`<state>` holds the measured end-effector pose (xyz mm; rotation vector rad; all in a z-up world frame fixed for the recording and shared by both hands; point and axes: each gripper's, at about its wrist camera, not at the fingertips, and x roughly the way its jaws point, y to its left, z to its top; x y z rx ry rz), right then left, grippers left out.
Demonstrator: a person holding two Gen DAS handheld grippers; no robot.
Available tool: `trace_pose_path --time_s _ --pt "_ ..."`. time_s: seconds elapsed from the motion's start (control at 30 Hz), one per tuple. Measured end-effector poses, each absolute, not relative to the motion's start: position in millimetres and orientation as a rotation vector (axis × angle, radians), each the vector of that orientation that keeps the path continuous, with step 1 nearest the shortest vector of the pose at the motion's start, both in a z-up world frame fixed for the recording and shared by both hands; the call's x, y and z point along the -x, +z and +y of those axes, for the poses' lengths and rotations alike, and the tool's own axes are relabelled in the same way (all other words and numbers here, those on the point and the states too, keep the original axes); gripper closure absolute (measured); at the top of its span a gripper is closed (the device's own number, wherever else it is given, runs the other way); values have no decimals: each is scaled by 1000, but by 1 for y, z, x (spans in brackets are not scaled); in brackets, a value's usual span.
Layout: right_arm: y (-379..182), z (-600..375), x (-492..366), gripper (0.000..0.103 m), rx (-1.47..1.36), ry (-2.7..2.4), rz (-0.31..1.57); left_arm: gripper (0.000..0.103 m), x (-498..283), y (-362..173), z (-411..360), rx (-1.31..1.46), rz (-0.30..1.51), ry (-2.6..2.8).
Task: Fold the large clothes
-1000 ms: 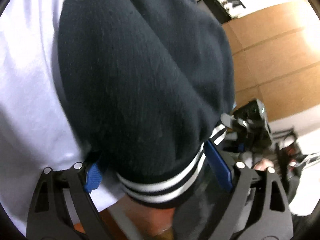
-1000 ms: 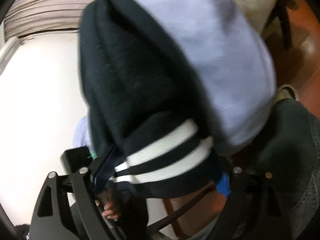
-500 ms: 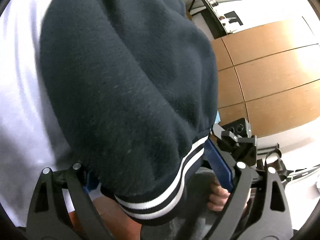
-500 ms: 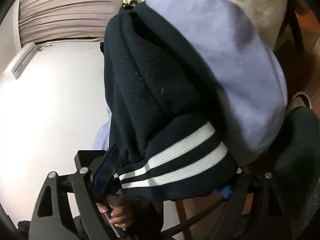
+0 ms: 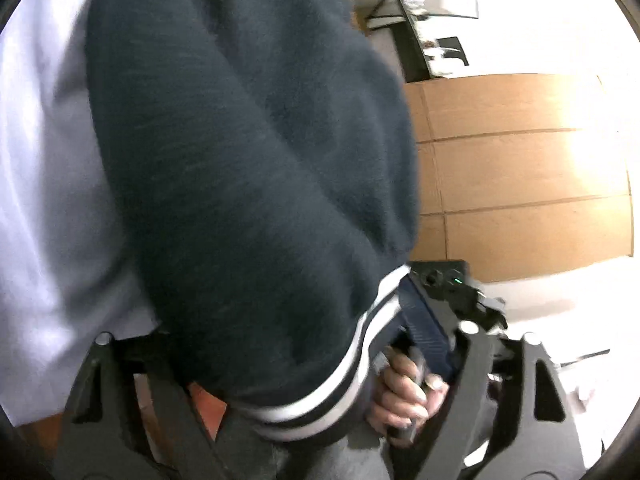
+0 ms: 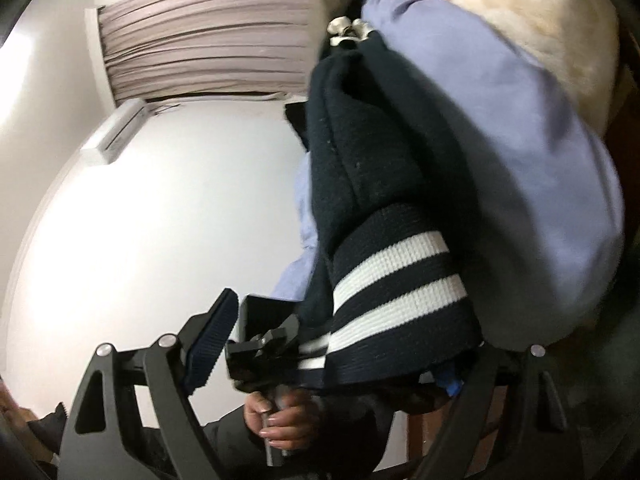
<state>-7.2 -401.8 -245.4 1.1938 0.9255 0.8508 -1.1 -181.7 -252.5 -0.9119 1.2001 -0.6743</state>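
Observation:
A large navy knit garment (image 5: 248,152) with a lilac lining (image 5: 44,184) and a white-striped hem (image 5: 340,380) hangs between both grippers. My left gripper (image 5: 288,360) has its jaws wide apart with the hem bunched between them; its left pad is hidden by cloth. In the right wrist view the same garment (image 6: 380,168) and striped hem (image 6: 400,292) lie between the wide-apart jaws of my right gripper (image 6: 332,344), whose left pad (image 6: 208,344) stands clear of the cloth. The other gripper (image 6: 264,348) and its holding hand show beside the hem.
Brown wooden panels (image 5: 520,168) and a dark shelf (image 5: 416,44) lie to the right in the left wrist view. A cream fluffy blanket (image 6: 540,28), folded curtains (image 6: 208,36) and a wall air conditioner (image 6: 112,136) show in the right wrist view.
The garment has slid toward the right jaw of the right gripper, baring its left pad. Both views have tilted, and the other gripper has come closer to the hem.

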Motion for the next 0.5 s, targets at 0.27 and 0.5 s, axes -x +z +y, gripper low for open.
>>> trace_pose_path --time_s 0.27,0.5 --pt "-247 -411 13 16 -1283 753 912 58 -16 -210 -176 949 1077 -812" --pt "-258 -423 23 15 -1340 611 915 59 -37 -181 -169 1032 1007 -861"
